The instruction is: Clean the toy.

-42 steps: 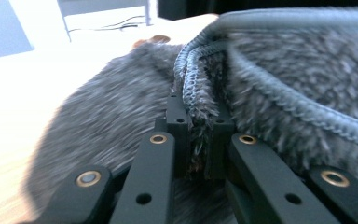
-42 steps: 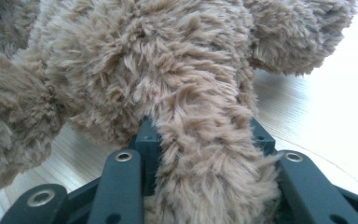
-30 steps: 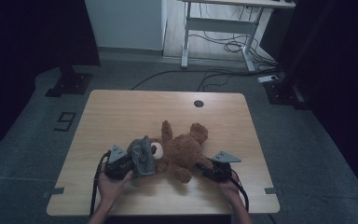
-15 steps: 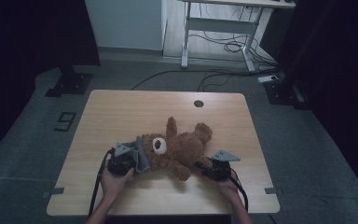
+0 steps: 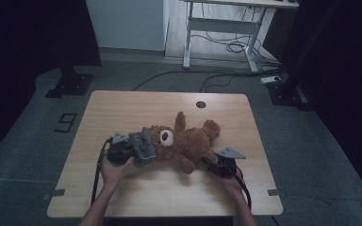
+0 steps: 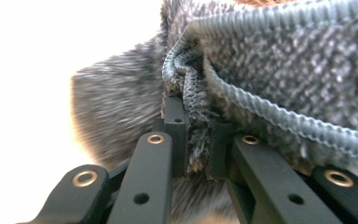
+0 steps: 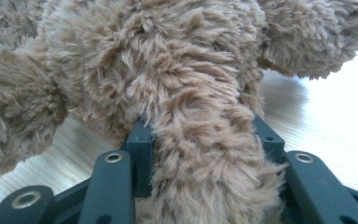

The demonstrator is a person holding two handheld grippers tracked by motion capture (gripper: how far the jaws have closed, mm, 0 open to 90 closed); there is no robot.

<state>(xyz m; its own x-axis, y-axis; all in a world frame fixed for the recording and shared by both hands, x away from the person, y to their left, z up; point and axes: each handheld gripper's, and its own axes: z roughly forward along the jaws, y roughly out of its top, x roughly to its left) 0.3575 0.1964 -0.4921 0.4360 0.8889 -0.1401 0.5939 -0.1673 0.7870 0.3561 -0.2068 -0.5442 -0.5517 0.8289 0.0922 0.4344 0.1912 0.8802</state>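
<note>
Both hands lie low: left gripper [image 5: 139, 147] clenches grey knit cloth [image 6: 279, 70], right gripper [image 7: 205, 154] loosening around teddy's leg [image 7: 205, 154]

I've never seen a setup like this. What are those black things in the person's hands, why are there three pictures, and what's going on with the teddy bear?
No robot here: a person stands at a wooden table with a hand-held two-jaw gripper in each hand. The wide picture comes from a camera above the table. The two close-ups come from small cameras riding on the grippers, looking along their black jaws. A brown teddy bear lies on the table. The left gripper is pinched shut on the ribbed edge of a grey knitted garment at the bear's head. The right gripper has one of the bear's furry limbs between its jaws, which have just been opening; whether they still squeeze it is hard to tell.
</note>
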